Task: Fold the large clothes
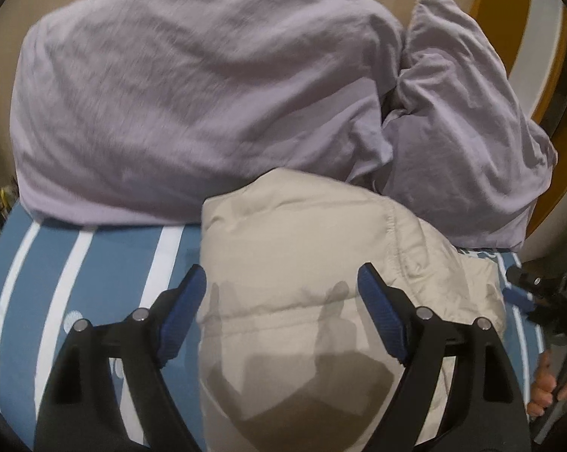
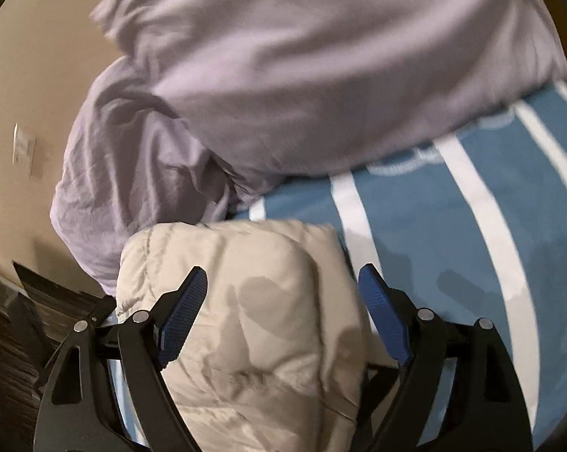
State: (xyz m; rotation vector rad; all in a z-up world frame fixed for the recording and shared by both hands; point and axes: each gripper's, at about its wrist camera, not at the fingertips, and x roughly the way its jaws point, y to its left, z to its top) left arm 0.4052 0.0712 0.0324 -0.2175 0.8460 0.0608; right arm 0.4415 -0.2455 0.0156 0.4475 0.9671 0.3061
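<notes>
A beige quilted puffer jacket lies folded into a thick bundle on a blue bedsheet with white stripes. My left gripper is open above the bundle, its blue-padded fingers apart on either side of it, holding nothing. In the right wrist view the same jacket lies under my right gripper, which is open too, with the bundle between its spread fingers. The right gripper's tip also shows at the left view's right edge, beside the jacket.
A bulky lilac duvet and a lilac pillow lie heaped behind the jacket against a beige wall. The striped sheet stretches to the right of the jacket. A wall switch plate and dark floor show at left.
</notes>
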